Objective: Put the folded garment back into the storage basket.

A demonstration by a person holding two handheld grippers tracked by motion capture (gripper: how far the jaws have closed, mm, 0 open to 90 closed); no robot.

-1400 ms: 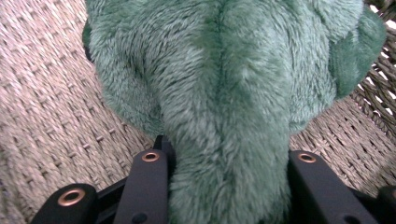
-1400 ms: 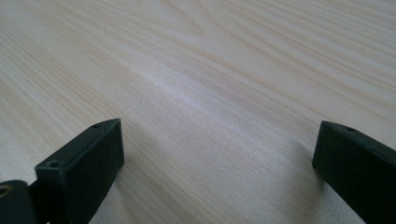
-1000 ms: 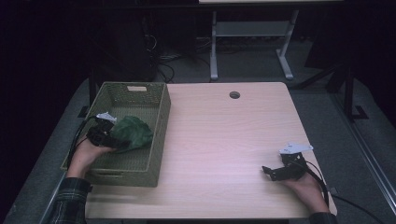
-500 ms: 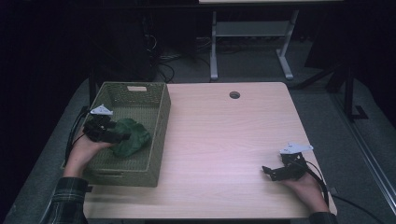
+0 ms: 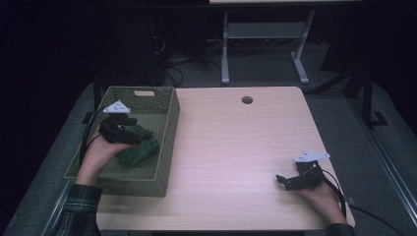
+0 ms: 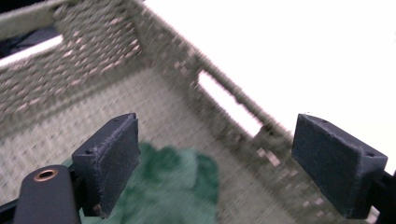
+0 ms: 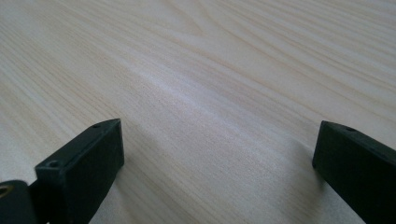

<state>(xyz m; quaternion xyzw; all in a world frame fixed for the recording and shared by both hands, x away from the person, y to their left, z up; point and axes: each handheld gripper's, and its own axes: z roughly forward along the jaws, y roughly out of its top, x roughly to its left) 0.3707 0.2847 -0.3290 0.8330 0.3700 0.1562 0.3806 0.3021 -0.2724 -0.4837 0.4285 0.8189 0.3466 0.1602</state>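
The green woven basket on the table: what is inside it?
Inside the basket lies a crumpled green cloth on the woven bottom. The left gripper, jaws open, hangs above it. Whatever may be under the cloth is covered.

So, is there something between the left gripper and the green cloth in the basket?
Nothing visible: the left gripper is open above the green cloth, which lies on the floor of the woven basket, with bare space between the jaws.
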